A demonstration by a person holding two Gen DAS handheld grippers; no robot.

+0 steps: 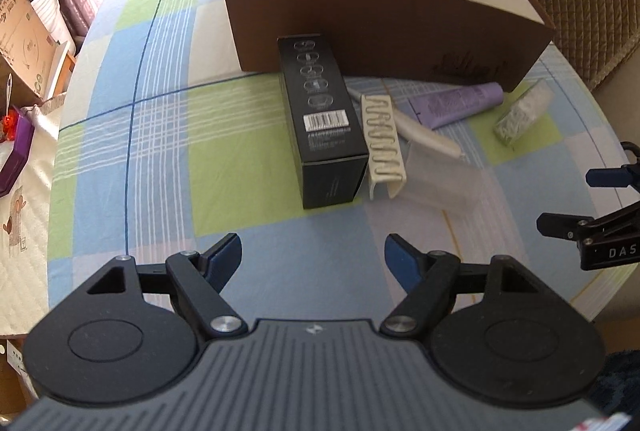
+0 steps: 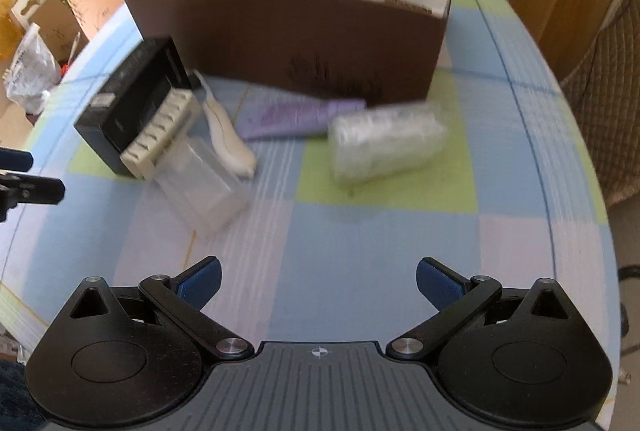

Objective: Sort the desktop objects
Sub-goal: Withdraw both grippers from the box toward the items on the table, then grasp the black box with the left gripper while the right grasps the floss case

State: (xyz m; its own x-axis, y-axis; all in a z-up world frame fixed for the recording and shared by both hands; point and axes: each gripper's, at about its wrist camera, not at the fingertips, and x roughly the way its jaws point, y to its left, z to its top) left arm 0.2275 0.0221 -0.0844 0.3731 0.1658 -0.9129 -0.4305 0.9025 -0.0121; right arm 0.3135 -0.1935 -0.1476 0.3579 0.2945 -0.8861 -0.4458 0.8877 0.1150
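Nearby, barcoded black box [image 1: 324, 119], "DAS" on right hand-held gripper [image 1: 576, 199], both hand-held grippers wide open, empty

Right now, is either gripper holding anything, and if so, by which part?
Nothing is held. The left gripper and the right gripper both have open, empty jaws above the checked tablecloth, short of the long black carton.

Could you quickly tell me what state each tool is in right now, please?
Left tool: open, holding nothing, above the checked tablecloth.
Right tool: open, holding nothing.
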